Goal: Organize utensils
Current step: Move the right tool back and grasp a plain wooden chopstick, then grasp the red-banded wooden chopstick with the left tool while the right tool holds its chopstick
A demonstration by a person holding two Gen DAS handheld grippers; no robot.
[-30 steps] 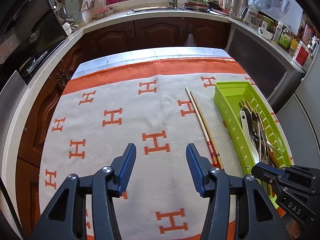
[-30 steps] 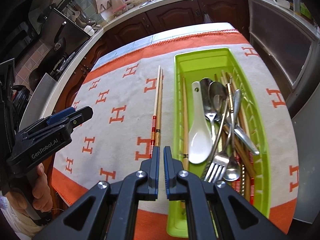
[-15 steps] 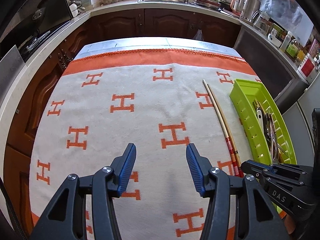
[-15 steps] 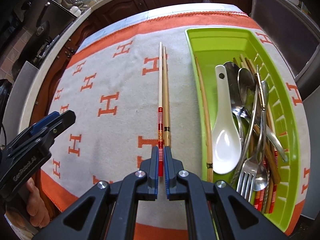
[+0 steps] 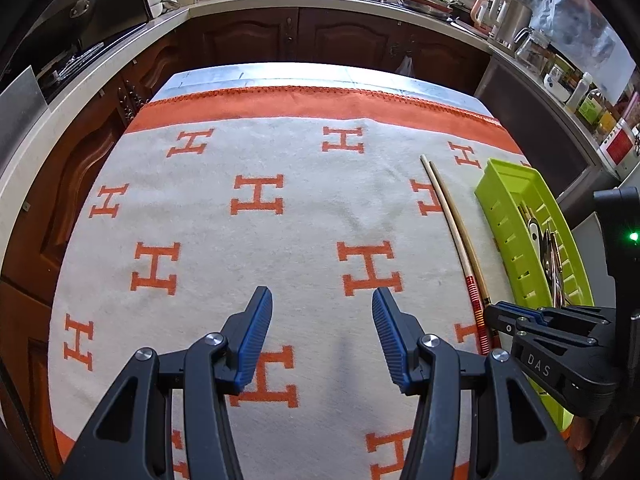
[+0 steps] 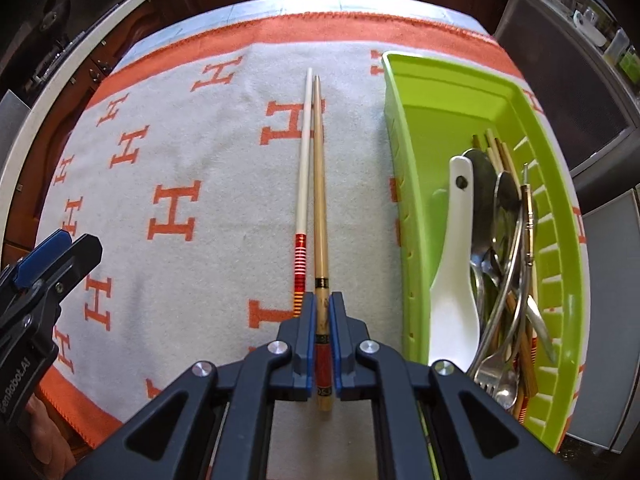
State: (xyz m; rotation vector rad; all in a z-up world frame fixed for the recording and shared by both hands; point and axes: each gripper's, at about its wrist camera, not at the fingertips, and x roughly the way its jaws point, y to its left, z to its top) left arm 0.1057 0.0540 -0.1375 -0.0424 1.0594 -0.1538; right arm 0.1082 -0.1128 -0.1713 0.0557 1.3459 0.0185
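Wooden chopstick (image 6: pixel 320 216): plain tan wood with a dark patterned band and a red section near its thick end; it lies flat on the cloth, running from 6 toward 12 o'clock in the right wrist view, its tip at 12.
White chopstick (image 6: pixel 303 176): pale shaft, red end with fine stripes, touching the wooden one along its 9 o'clock side; its tip reaches slightly farther toward 12.
Right gripper (image 6: pixel 320 312): points steeply down over the thick ends of the pair; its jaws are opening by a small amount, the blue pads a narrow slot apart, with the wooden chopstick's thick end between them. Whether the pads press on it cannot be told. The white chopstick's striped end passes just outside the 9 o'clock pad.
Left gripper (image 5: pixel 322 312): jaws apart at about half width, nothing between them, hovering above bare cloth; the chopsticks lie toward 3 o'clock of it.
Green tray (image 6: pixel 440 92): slotted lime plastic, at 3 o'clock of the chopsticks, near but apart from them.
Tray contents: a white ceramic spoon (image 6: pixel 456 264), metal spoons (image 6: pixel 506 208), a fork (image 6: pixel 490 368) and more chopsticks piled at the near end.
Cloth (image 5: pixel 304 160): pale with orange H marks and an orange border, covering the table.
Beyond, at 12 o'clock: dark wooden cabinets (image 5: pixel 340 36).
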